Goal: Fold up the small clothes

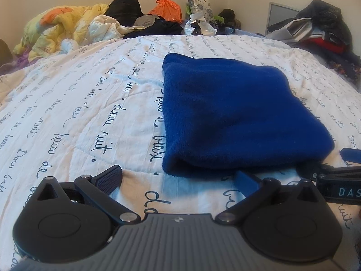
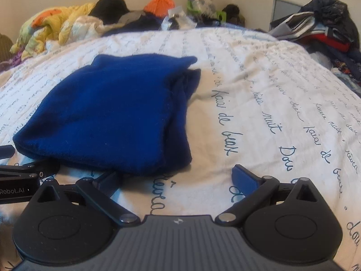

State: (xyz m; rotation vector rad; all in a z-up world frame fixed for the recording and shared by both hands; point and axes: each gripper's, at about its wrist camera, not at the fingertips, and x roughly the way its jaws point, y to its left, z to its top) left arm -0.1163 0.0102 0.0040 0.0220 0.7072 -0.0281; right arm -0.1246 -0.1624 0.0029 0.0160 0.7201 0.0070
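A dark blue fleece garment (image 1: 237,117) lies folded into a thick rectangle on the white bedspread (image 1: 79,117); it also shows in the right wrist view (image 2: 108,115), with layered edges on its right side. My left gripper (image 1: 178,180) is open and empty, just in front of the garment's near edge. My right gripper (image 2: 176,180) is open and empty, at the garment's near right corner. The right gripper's body shows at the right edge of the left wrist view (image 1: 338,180); the left gripper's body shows at the left edge of the right wrist view (image 2: 20,180).
The bedspread (image 2: 270,113) carries blue script writing. Across the far side lie a yellow quilt (image 1: 61,27), a black hat (image 1: 124,6), an orange bag (image 1: 167,9) and dark clothes. A pile of clothes (image 1: 322,29) sits at the far right.
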